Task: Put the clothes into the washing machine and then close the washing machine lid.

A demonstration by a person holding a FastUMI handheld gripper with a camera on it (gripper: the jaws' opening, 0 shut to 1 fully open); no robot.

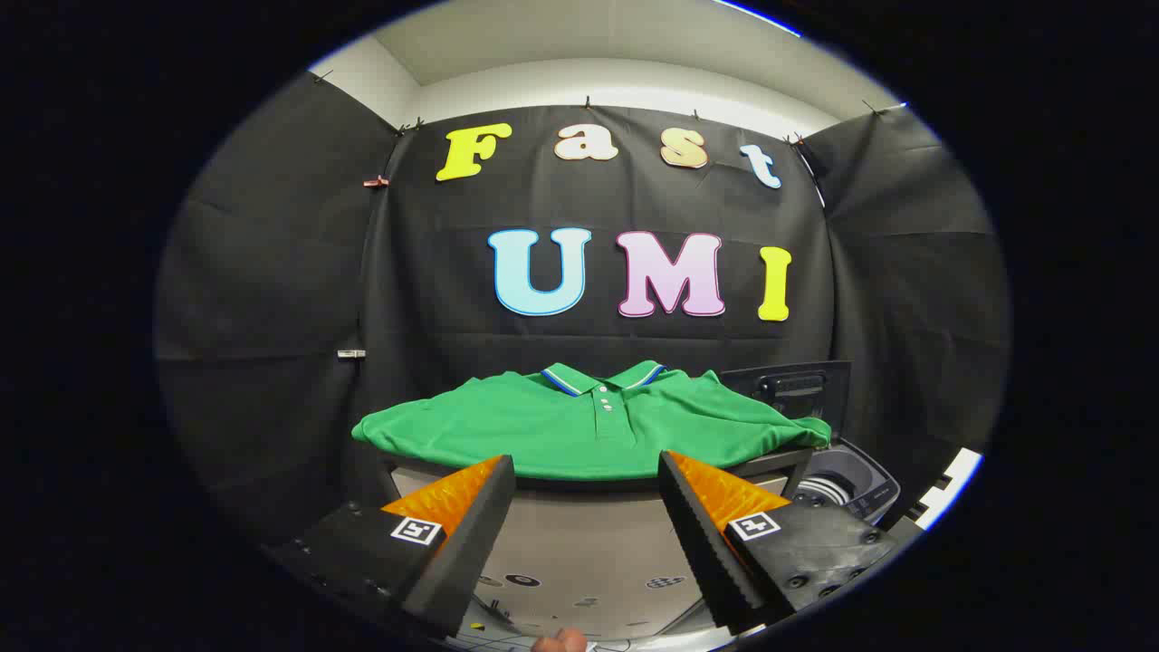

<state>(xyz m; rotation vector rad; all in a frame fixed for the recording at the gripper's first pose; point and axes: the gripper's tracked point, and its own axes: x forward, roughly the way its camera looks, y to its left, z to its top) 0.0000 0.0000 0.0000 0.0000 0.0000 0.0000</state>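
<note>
We found the task at its very start, by our reading. The green polo shirt (589,426) lay spread flat, collar away from us, on the table (779,462), beyond the fingertips and untouched. The gripper (587,475) hovered short of the table's near edge, its fingers wide apart and holding nothing. The washing machine (851,484) stood low to the right of the table, its lid (797,389) raised upright. We judged all steps left: grasping the shirt, loading it, closing the lid.
</note>
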